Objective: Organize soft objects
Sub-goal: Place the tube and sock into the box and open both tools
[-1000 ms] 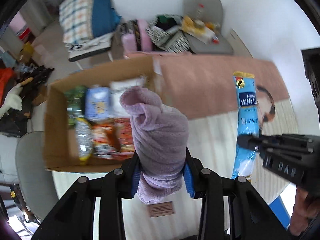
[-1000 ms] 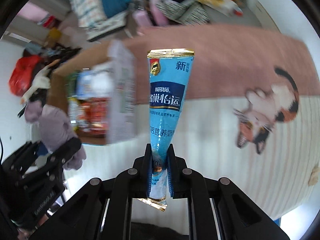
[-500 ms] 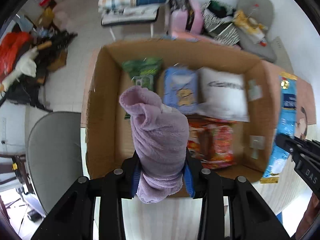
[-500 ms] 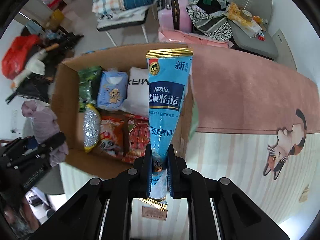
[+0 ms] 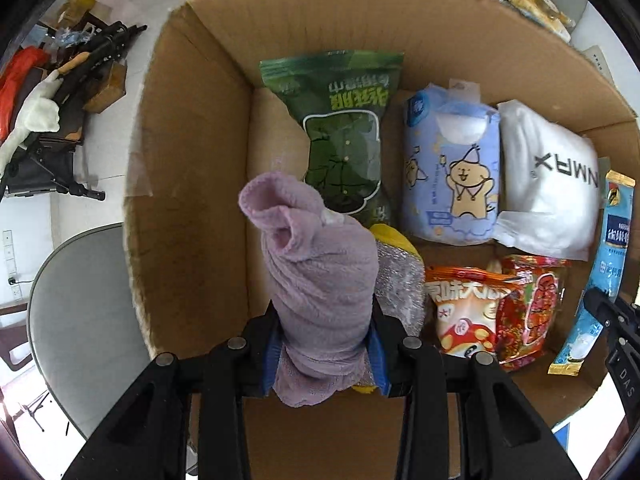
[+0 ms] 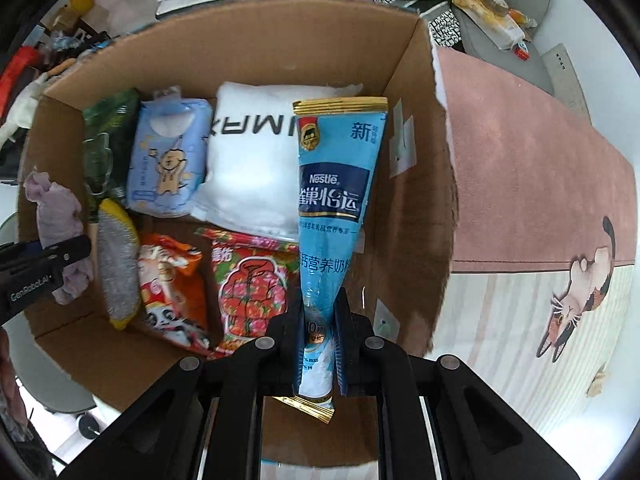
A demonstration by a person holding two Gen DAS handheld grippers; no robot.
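Cluttered room floor surrounds one open cardboard box, which fills both views.

Held items, two in all. One rolled lilac towel, fleecy and knobbed at the top, is pinched at its lower end by the left tongs, jaws part closed against the bulk of the cloth; it hangs over the box's left side, above the floor of the box. One long blue milk-powder sachet, glossy film with gold crimped ends, is clamped near its bottom in the right tongs, jaws nearly together; it stands upright over the box's right side.

Box contents, six counted:
- 1 green snack bag, shiny, far left
- 1 pale blue tissue pack with a cartoon bear
- 1 white soft pack, black lettering, pillow-shaped
- 1 silver scrub pad with yellow edging, oblong, coarse
- 2 red-orange snack bags: and, crinkled foil

View differences: only the right wrist view shows the striped counter and a pink cloth with a cat print beside the box. Only the left wrist view shows a grey chair by the box's outer wall. Each view catches the other tongs at its edge.
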